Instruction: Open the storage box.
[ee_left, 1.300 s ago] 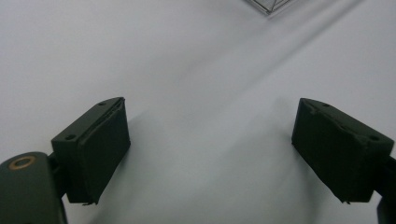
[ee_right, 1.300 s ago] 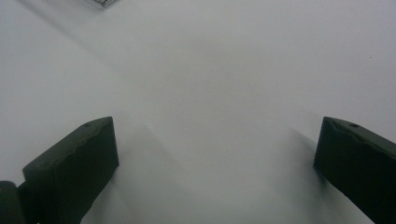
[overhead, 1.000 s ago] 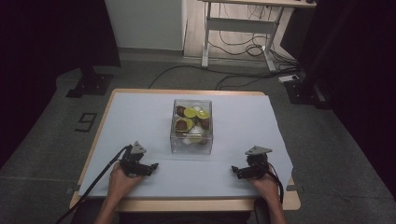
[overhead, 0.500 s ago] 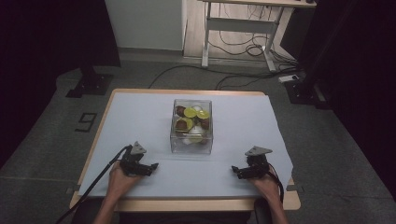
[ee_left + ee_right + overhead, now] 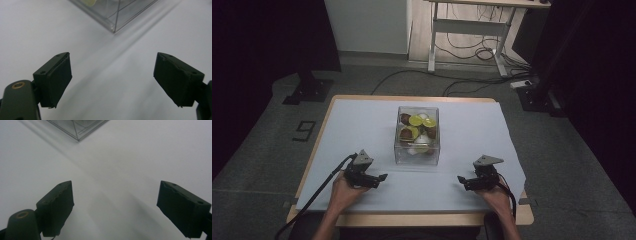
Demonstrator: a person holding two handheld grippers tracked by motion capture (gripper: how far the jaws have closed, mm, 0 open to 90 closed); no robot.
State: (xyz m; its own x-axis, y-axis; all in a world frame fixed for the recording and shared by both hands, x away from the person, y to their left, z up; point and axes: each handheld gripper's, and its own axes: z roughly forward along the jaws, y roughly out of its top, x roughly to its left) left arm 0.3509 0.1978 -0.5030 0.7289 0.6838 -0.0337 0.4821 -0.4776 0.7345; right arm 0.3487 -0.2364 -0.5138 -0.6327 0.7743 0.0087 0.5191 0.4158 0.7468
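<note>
High view, box: a clear square plastic box full of round brown and yellow-green pieces stands in the middle of the pale tabletop.
High view, grippers: the left gripper rests at about 7 o'clock from the box and the right gripper at about 5 o'clock. Both lie well apart from it.
Left gripper view: the two black fingers are spread wide with nothing between them. They have just been closing a little. A box corner sits at 12 o'clock.
Right gripper view: the black fingers are spread wide and pinch nothing. They too have just been closing a bit. A box corner shows at 11 o'clock.
What could go wrong: the box walls look smooth and slippery. If only one gripper pushes, the box may slide or tip, and the pieces could spill out.
</note>
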